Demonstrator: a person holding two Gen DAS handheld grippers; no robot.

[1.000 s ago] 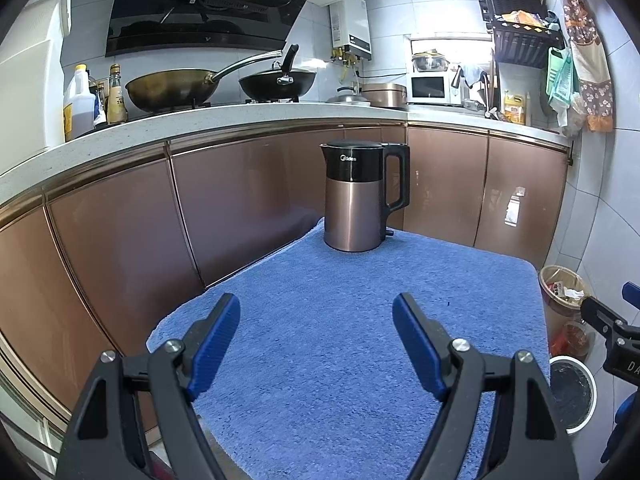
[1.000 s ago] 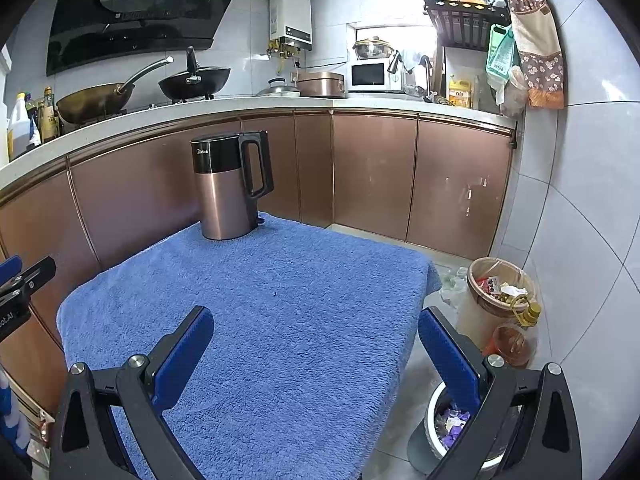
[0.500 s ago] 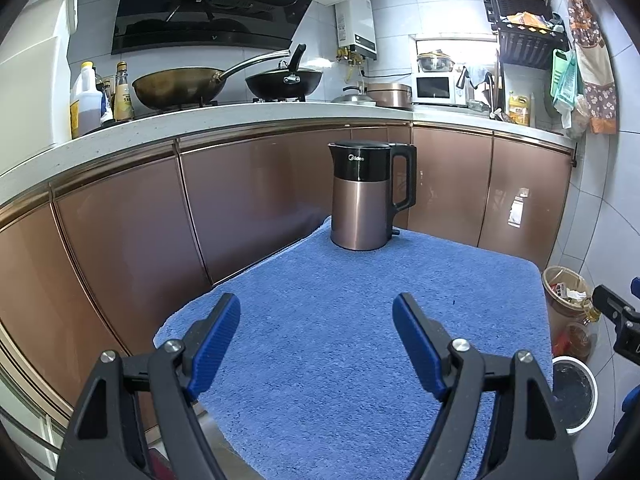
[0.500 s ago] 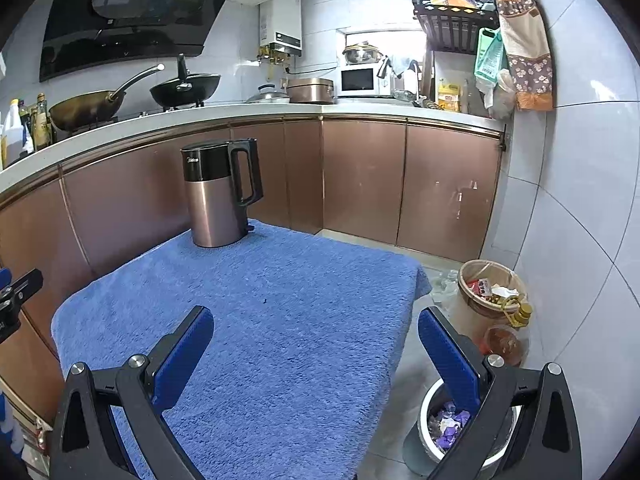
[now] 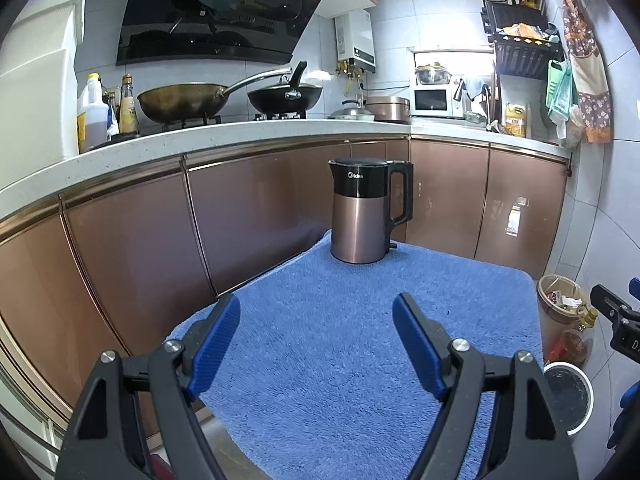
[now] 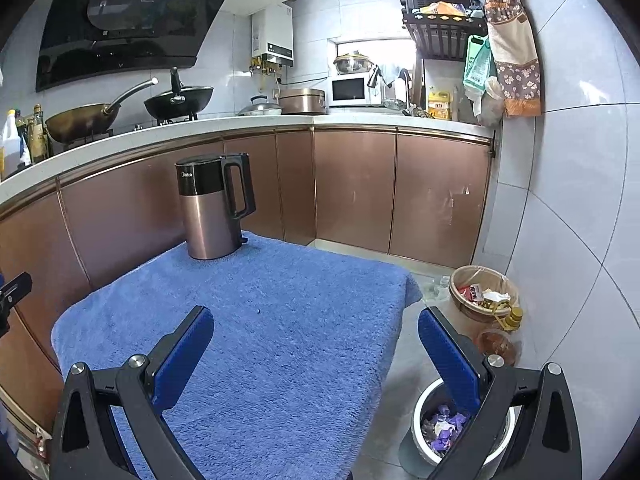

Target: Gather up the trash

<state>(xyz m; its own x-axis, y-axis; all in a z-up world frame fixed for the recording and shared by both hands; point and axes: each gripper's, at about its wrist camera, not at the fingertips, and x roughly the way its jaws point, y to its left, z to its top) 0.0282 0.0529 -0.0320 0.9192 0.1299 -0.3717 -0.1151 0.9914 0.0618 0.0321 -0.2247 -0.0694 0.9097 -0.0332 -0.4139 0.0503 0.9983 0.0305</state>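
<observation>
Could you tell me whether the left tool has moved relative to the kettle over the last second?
Yes. The left tool has pulled back and tilted up: the kettle looks smaller and sits higher above its fingertips.

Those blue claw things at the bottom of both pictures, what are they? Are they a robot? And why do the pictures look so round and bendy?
They are not a robot. A person holds one grabbing tool in each hand. Each tool has two blue fingers and a tiny camera that looks forward along them. That camera's lens sees very wide, which bends the picture.

One picture comes from the left gripper, the other from the right gripper. Both are open and hold nothing.

In front is a table under a fluffy blue towel. Only a brown and black kettle stands on it, at the far end. On the floor to the right is a small round bin with crumpled purple and white wrappers inside, and behind it a brown basket of rubbish.
</observation>
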